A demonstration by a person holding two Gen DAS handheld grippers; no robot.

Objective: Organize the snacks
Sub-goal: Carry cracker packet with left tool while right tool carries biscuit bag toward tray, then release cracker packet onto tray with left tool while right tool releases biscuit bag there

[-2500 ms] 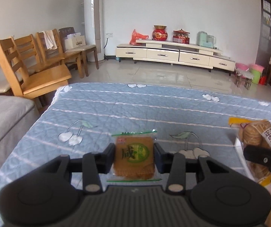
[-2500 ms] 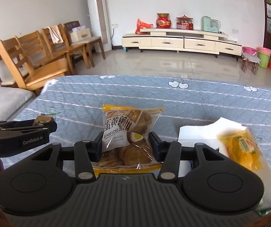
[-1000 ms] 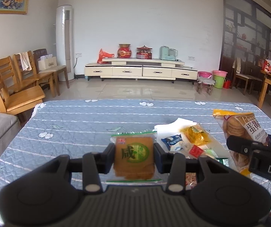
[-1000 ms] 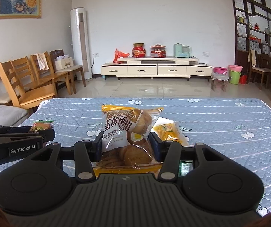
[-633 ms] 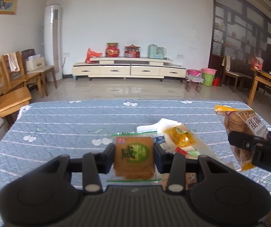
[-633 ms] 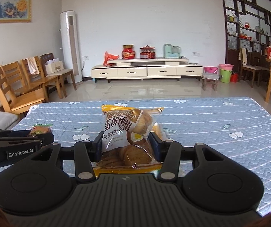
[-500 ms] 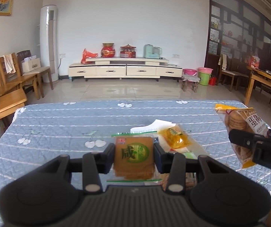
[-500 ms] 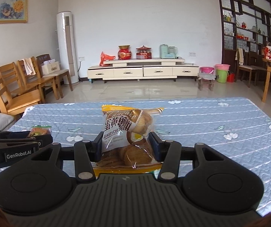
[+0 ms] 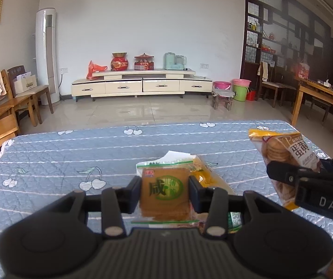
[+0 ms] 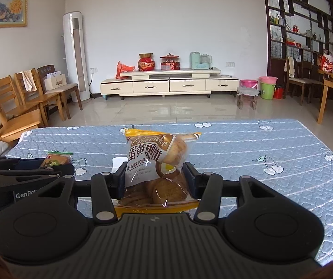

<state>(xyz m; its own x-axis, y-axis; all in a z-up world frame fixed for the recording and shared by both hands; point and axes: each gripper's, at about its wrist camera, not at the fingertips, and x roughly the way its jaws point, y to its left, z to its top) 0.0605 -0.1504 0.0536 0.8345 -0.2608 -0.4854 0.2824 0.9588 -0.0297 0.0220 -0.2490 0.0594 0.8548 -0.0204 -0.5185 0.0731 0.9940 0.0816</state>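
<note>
My left gripper [image 9: 165, 191] is shut on a flat brown cracker packet [image 9: 165, 191] with a green label, held upright above the blue quilted table [image 9: 73, 158]. My right gripper [image 10: 152, 181] is shut on a yellow-edged pancake bag [image 10: 157, 162], also upright over the table. The pancake bag [image 9: 287, 151] and the right gripper show at the right edge of the left wrist view. The cracker packet [image 10: 57, 159] shows at the left of the right wrist view. A white box [image 9: 178, 156] holding a yellow snack [image 9: 202, 174] lies on the table behind the cracker packet.
Wooden chairs [image 10: 15, 107] stand to the left of the table. A white TV cabinet [image 9: 140, 86] lines the far wall, with buckets [image 9: 240, 89] and a stool [image 9: 222, 97] to its right. A wooden table [image 9: 322, 100] stands at far right.
Both grippers have swung to the right with their packets still held. The white box with the yellow snack has slid behind the left gripper's cracker packet in the left wrist view.
</note>
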